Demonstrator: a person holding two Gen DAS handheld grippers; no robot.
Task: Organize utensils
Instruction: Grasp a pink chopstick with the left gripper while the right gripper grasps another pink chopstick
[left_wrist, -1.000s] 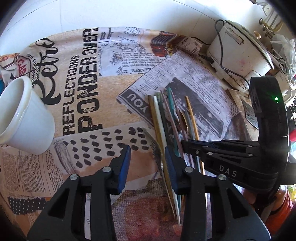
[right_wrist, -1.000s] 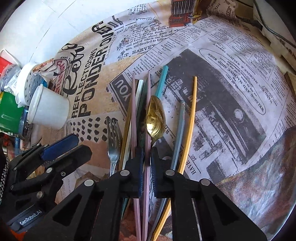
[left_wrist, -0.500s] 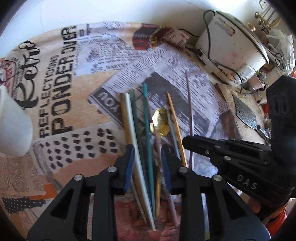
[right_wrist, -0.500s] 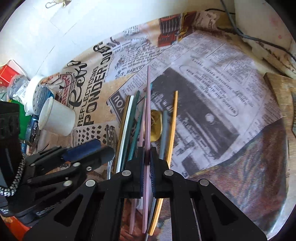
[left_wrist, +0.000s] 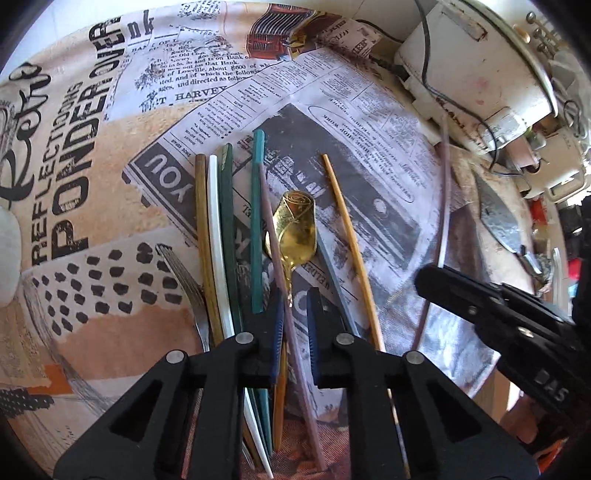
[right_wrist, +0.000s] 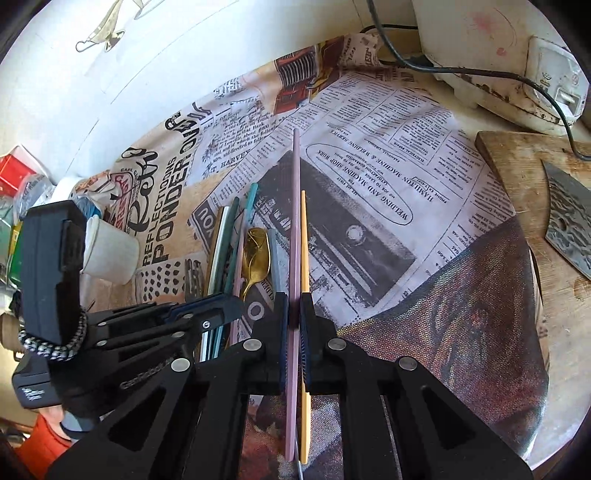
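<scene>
Newsprint-patterned tablecloth (left_wrist: 110, 192), utensils lying in a row.
Right gripper (right_wrist: 293, 325) has lifted one pink chopstick (right_wrist: 295, 229) clear, clamped; left gripper (left_wrist: 294, 325), narrowly parted, now straddles its mate (left_wrist: 280, 266): pairing underway.

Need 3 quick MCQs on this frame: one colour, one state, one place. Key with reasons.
1. The held chopstick in the right tool is: A teal; B white; C pink.
2. The left tool is: A open; B clamped shut; C out of view.
3. The gold spoon lies: A in the right tool; B on the cloth ahead of the left tool; C in the left tool.

Key: C, the stick clamped between the right tool's fingers is pink. A, there is a gap either side of the loose chopstick lying between its fingers. B, the spoon's bowl rests on the cloth among the chopsticks.
</scene>
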